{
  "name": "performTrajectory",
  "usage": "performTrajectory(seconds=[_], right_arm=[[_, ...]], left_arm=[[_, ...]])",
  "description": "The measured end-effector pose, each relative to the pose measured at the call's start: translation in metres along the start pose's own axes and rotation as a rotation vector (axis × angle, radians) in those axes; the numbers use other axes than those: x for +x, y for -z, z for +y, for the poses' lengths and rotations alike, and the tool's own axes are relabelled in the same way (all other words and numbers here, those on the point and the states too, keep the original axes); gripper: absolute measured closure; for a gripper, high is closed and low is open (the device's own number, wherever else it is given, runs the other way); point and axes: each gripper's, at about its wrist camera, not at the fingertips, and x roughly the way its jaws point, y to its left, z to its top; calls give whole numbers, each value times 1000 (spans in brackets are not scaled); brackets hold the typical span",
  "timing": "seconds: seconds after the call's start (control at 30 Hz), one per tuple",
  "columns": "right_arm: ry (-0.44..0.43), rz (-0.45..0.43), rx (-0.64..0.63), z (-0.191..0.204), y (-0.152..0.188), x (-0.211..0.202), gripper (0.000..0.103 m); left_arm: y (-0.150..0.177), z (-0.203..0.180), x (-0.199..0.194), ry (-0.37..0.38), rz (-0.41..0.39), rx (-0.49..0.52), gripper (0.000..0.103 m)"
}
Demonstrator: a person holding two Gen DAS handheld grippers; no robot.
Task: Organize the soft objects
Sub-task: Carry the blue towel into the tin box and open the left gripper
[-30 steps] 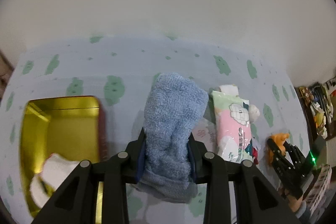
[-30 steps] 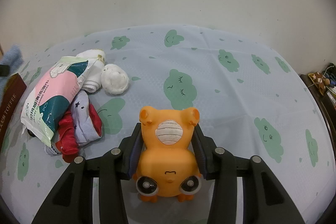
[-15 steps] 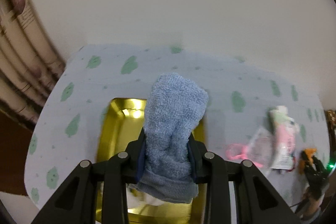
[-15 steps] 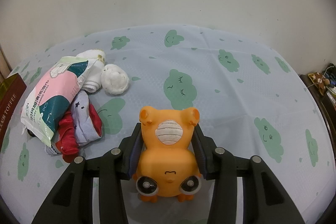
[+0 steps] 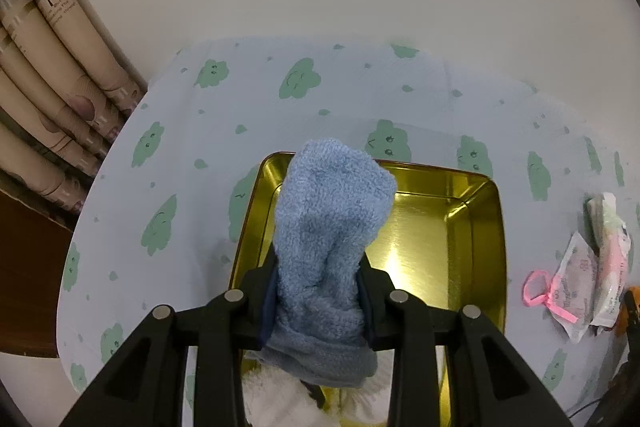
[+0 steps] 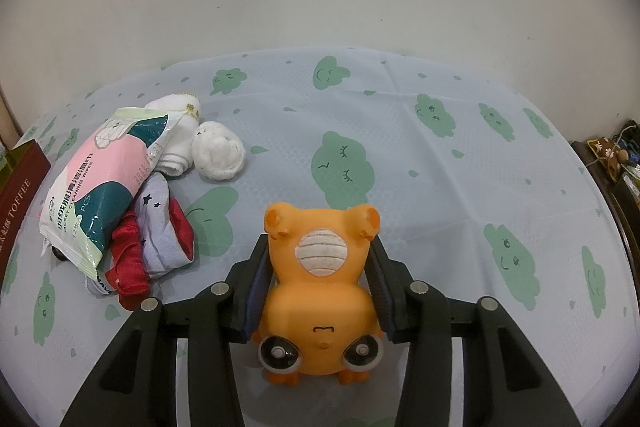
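On my left gripper the jaws are clamped on a fluffy blue sock, held over the open gold tin on the cloud-print surface; something white and fluffy shows low in the tin. Further right I see wipe packets. My right gripper has its jaws closed around an orange toy, upside down, with a wipes pack, socks and a white ball piled to its left
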Motion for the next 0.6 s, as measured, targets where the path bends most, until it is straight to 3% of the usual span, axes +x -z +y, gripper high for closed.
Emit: performTrajectory(seconds=[0.33,0.6], right_arm=[[1,3,-2,-1,0,0,60],[-9,15,-2,0,1,3,58]], left_arm=[[-1,7,20,5,45,-35,67],[-1,5,21,-6,55,-5,56]])
